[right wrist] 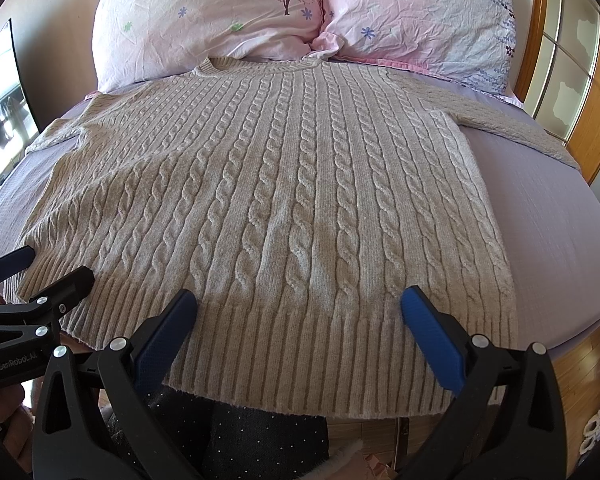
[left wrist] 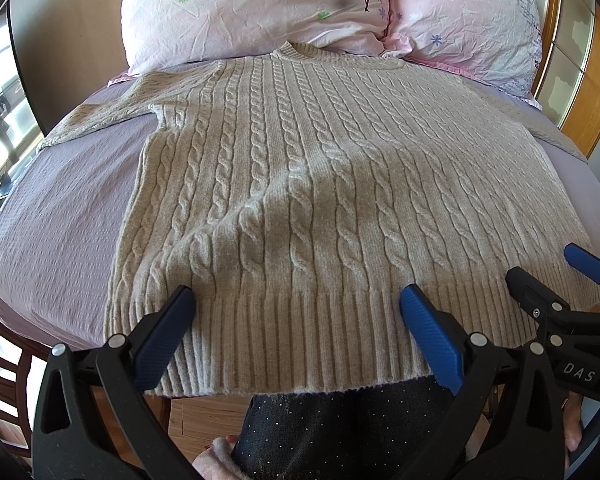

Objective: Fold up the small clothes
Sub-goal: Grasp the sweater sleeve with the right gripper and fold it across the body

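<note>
A beige cable-knit sweater (left wrist: 300, 184) lies flat, front up, on the bed, collar toward the pillows and ribbed hem (left wrist: 292, 344) hanging over the near edge. Both sleeves spread out sideways. It also fills the right wrist view (right wrist: 284, 208). My left gripper (left wrist: 296, 300) is open and empty, hovering over the hem left of centre. My right gripper (right wrist: 298, 302) is open and empty over the hem right of centre. The right gripper shows in the left wrist view (left wrist: 548, 264); the left gripper shows in the right wrist view (right wrist: 56, 264).
The bed has a lilac sheet (left wrist: 60, 216). Two pink flowered pillows (left wrist: 252, 8) (right wrist: 420, 20) lean at the head. A wooden headboard frame (right wrist: 540, 40) stands at the right. Dark dotted trousers (left wrist: 332, 432) and wood floor (left wrist: 204, 412) are below the near edge.
</note>
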Motion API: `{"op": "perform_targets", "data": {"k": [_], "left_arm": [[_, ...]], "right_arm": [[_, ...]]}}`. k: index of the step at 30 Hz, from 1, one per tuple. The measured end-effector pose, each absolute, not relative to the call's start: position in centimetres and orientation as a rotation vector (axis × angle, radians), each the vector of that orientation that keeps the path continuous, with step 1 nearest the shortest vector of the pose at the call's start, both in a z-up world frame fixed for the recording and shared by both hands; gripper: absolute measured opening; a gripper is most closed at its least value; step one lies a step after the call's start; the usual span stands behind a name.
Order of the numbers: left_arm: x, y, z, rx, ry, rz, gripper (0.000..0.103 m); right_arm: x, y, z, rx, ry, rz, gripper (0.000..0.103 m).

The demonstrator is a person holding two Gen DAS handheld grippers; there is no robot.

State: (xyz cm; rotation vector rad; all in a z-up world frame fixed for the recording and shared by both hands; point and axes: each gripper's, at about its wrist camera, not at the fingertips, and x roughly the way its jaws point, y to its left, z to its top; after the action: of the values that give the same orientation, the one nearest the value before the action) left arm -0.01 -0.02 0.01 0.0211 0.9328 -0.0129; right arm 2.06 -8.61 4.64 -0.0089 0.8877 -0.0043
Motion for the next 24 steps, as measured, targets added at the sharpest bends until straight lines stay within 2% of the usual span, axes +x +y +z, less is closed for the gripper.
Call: {"op": "perform_targets", "data": {"k": [4,6,9,14,18,21,24], "left_arm": [[0.1,0.2,0.0,0.035,0.926,-0.027,0.101],[0.3,0.2,0.2,0.047,0.939,-0.043,0.101],[0.9,1.0,1.0,0.013,0.922,-0.081,0.101],[3.2,3.3,3.4,-0.027,0.784,-0.026,0.101],[5.1,6.2,5.2,-0.116,0.657,0.0,0.101],[6.2,8.8,5.9,-0.187,0.593,0.038,0.101],[7.3,11.0,6.2,-0.224,0.578,0.081,0.101]], "right_arm": [[2.5,-9.5,4.9,-0.035,0.845,0.124,0.102],[3.4,-12.3,5.7,0.051,0.837,0.153,0.102],[5.4,-20.3,8.5,0.241,0.765,0.063,0.102],[10.8,-35.3,11.0,0.452,0.699,-0.254,0.101],[14.7,-44.3,10.0,0.597,0.704,-0.437,0.072],[16.5,-50.1,7.8,0.775,0.715,-0.536,0.056],[17.4,-53.2,6.1,0.879,0.709,-0.598,0.053]]}}
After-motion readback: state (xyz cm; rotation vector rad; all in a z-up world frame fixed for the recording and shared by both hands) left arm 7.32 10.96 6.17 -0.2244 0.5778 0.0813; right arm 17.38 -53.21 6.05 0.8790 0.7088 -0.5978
